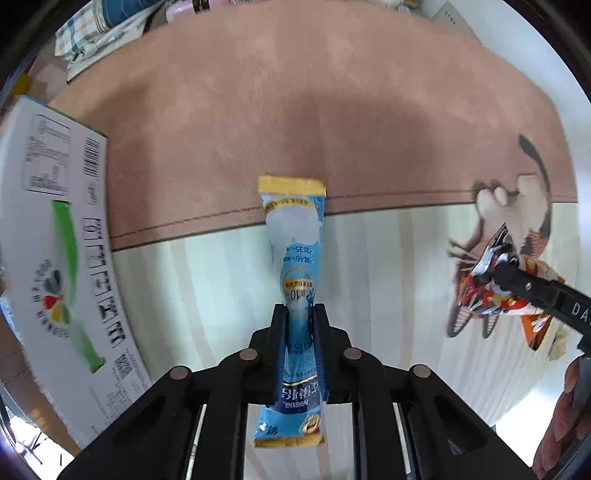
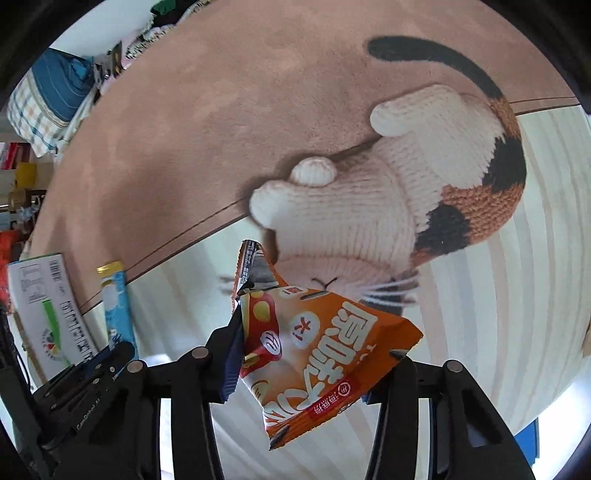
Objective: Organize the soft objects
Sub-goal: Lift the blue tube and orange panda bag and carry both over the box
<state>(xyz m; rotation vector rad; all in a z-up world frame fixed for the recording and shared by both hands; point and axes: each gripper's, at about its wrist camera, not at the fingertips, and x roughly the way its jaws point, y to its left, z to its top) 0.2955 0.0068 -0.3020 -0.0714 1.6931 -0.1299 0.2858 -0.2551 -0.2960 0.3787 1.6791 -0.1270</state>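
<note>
My left gripper [image 1: 299,314] is shut on a long blue Nestle stick packet [image 1: 297,236] with yellow ends, held above the mat. The packet also shows at the left of the right wrist view [image 2: 116,302]. My right gripper [image 2: 314,343] holds an orange snack packet [image 2: 317,347] between its fingers, lifted above the mat. The orange packet and the right gripper show at the right of the left wrist view [image 1: 495,291].
A mat printed with a knitted cat [image 2: 388,206] covers the table; its far part is brown [image 1: 295,110], its near part striped cream. A white cardboard box [image 1: 55,240] lies at the left. A plaid fabric bundle [image 1: 99,33] sits at the far left.
</note>
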